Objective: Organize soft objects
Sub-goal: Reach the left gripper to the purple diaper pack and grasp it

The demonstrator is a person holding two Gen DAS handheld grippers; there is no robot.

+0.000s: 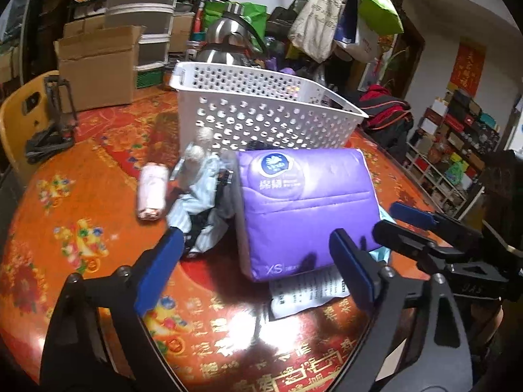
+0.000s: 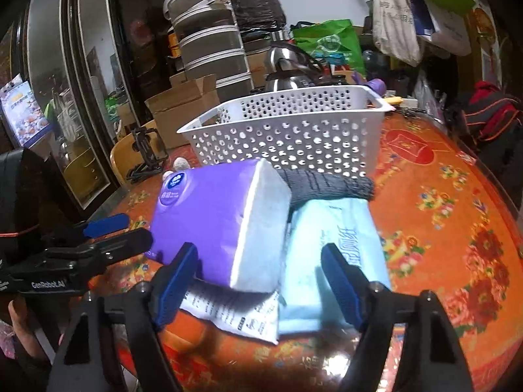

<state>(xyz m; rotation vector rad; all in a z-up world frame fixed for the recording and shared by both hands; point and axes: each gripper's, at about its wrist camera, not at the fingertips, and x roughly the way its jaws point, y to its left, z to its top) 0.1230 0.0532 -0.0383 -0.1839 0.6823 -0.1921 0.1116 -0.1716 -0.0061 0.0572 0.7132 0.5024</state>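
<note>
Between the fingers of the left gripper [image 1: 258, 264] lies the near end of a purple tissue pack [image 1: 304, 205], tilted up on a white printed packet [image 1: 310, 290]. Both blue pads are spread wide and hold nothing. Left of the left finger and further out sit a pink cloth roll [image 1: 153, 191] and a crumpled light blue cloth [image 1: 202, 196] with a small grey and white soft thing on top, too blurred to name.

The right gripper [image 2: 261, 281] is also wide open and empty. Between its fingers are the white end of the purple tissue pack [image 2: 225, 215] and the near edge of a light blue pack [image 2: 330, 248]. Beyond the fingertips a rolled grey sock [image 2: 327, 184] lies across the far end of that blue pack, touching the purple one.

The step in hand seems to be picking up the purple pack. It looks too wide for 1 gripper to span, so each could press a side, or 1 could pinch a short edge. It is soft and slick, so a firm, low, square grip should keep it from sliding or sagging. Lifting it may drag the sock or the white packet along.

Beyond all these things stands 1 white basket [image 1: 261, 114] with holes in its walls, upright on the red patterned table [image 1: 65, 196]. Little of its inside shows; what can be seen looks empty, so the sorting is likely at its start.
</note>
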